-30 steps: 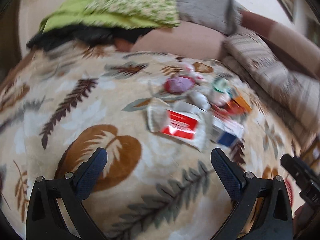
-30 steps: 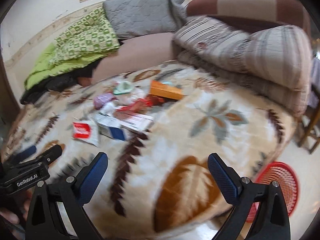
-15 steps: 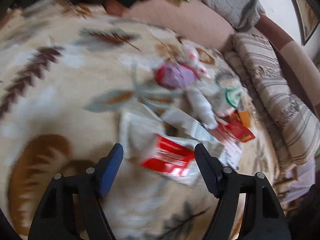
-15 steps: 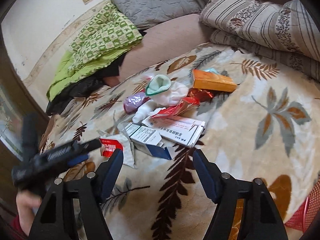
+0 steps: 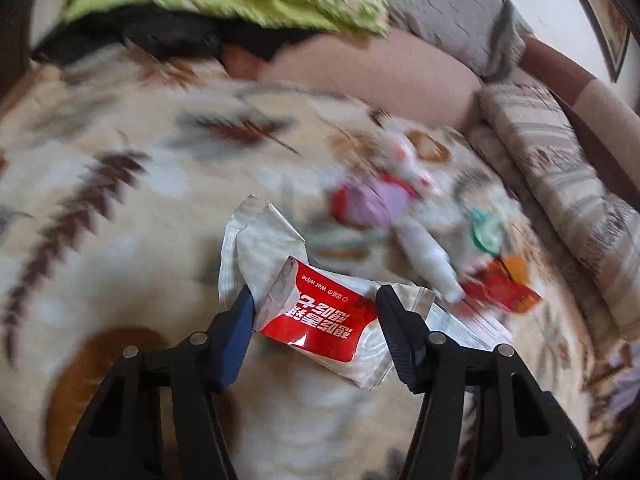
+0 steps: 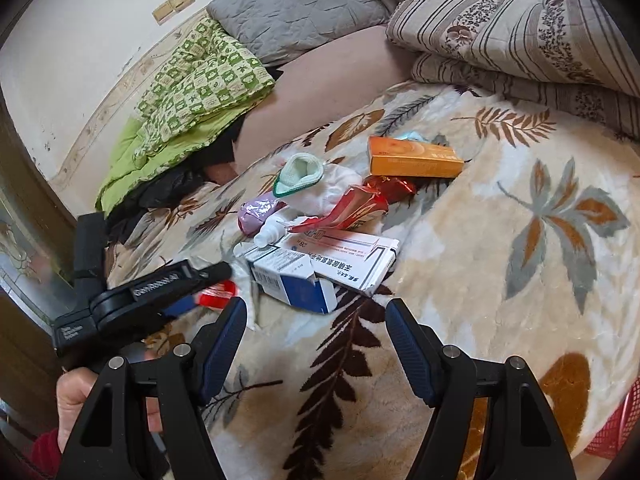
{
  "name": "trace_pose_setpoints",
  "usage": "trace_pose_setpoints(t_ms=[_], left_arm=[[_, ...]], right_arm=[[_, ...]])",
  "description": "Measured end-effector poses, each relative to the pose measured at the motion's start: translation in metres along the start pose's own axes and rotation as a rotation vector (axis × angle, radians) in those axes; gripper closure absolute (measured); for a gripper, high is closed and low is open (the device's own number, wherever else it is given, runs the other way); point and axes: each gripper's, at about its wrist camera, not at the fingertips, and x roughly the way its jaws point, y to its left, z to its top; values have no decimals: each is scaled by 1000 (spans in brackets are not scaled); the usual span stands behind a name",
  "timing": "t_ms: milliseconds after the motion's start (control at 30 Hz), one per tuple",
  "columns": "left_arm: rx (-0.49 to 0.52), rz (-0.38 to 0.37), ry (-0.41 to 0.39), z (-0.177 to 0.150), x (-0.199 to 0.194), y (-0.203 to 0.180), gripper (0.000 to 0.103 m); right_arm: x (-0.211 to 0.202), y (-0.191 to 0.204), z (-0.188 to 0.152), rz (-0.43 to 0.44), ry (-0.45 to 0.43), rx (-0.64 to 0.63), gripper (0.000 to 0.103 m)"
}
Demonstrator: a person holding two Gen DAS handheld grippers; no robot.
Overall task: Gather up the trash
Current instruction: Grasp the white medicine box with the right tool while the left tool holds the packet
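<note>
A white wet wipe packet (image 5: 332, 332) with a red label lies on the leaf-print blanket (image 5: 120, 220). It sits buckled between the jaws of my left gripper (image 5: 316, 300), which are closing and press on both its sides. In the right wrist view that gripper (image 6: 200, 284) reaches in from the left over the packet (image 6: 218, 292). My right gripper (image 6: 316, 306) stands open just short of a blue-and-white box (image 6: 288, 280), with nothing held. Beyond lie a long white box (image 6: 348, 256), a red foil wrapper (image 6: 360, 208), an orange box (image 6: 412, 158), a purple wrapper (image 6: 256, 212) and a small white bottle (image 6: 272, 232).
A white sock with a green cuff (image 6: 304, 172) lies among the trash. A green quilt (image 6: 192, 88) and a grey pillow (image 6: 304, 8) sit at the back, folded striped quilts (image 6: 520, 28) at the right. A red mesh basket (image 6: 616, 420) stands below the bed's right edge.
My left gripper moved in over the wet wipe packet and narrowed onto it, crumpling it. My right gripper came forward and down toward the boxes and narrowed a little.
</note>
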Motion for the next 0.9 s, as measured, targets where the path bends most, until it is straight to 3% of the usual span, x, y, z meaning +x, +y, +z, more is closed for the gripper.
trace_pose_setpoints(t_ms=[100,233,467,533,567,600,733,900], left_arm=[[1,78,-71,6,-14,11,44],[-3,146,-122,10,-22,15,43],[8,182,-130,10,-23,16,43],[15,188,-126,9,-22,17,43],[21,193,-125,8,-21,16,43],[27,197,-121,8,-20,15,43],[55,201,-117,6,-17,8,43],[119,214,-140,0,-19,-7,43]], right_arm=[[5,2,3,1,6,-13,27],[33,19,17,-7,67,-133,27],[94,55,30,-22,173,-397,27],[104,57,27,2,196,-416,28],[108,58,24,3,205,-425,32],[110,61,19,-3,214,-459,52],[103,74,10,-40,182,-556,54],[72,64,19,-45,95,-457,55]])
